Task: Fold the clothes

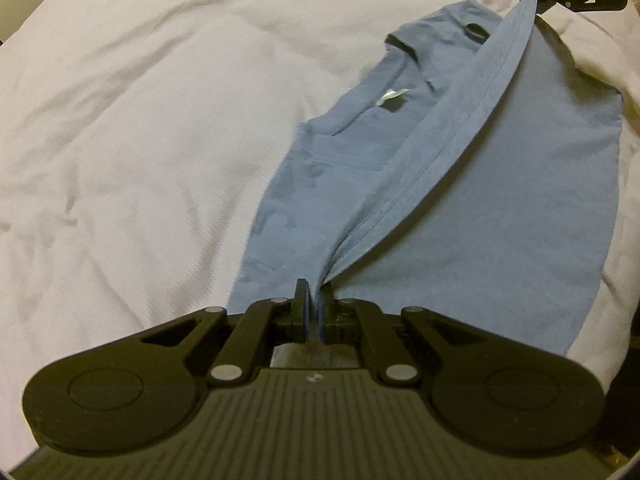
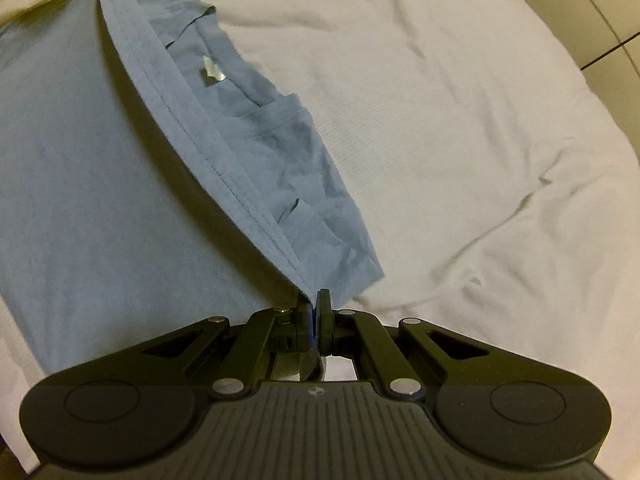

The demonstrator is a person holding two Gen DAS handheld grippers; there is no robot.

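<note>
Spreading out ahead of both sets of jaws is a white bedsheet (image 1: 120, 120), rumpled in soft ridges, and on it lies the blue T-shirt (image 1: 520, 200), its body flat on the sheet with the collar and a small pale label (image 2: 212, 70) showing on the part beyond the lifted edge. That hem edge (image 2: 192, 152) is raised off the rest and drawn fairly taut, running straight from one pair of jaws to the other. The left gripper (image 1: 314, 304) has its jaws closed on one end of the hem, cloth pinched between them; the right gripper (image 2: 314, 308) is clamped the same way on the other end.

It looks a light, limp cotton: it sags between the holds and will crease wherever it is laid. By my reckoning the stitched hem is the sound place to grip, being thicker and less likely to slip than the single layer.
</note>
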